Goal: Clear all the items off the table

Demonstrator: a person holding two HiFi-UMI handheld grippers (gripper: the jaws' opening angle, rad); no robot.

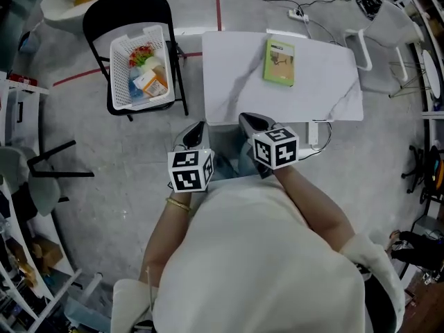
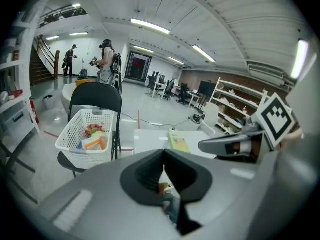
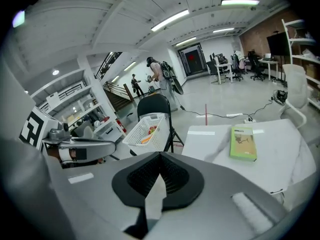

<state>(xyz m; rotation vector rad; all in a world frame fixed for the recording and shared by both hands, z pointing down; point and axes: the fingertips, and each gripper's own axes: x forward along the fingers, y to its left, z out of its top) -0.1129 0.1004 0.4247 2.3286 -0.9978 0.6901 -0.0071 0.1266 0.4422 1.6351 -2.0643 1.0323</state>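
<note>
The left hand-held gripper (image 1: 197,132) and right hand-held gripper (image 1: 251,122) are hovering at the near edge of the white desk (image 1: 229,82).
Each one is showing its jaws pressed together with nothing between them. The green book (image 1: 279,62) is lying flat toward the desk's far side, well apart from both. A white basket (image 1: 119,89) of packets is sitting on a black chair (image 1: 132,9) beside the desk's left end.
</note>
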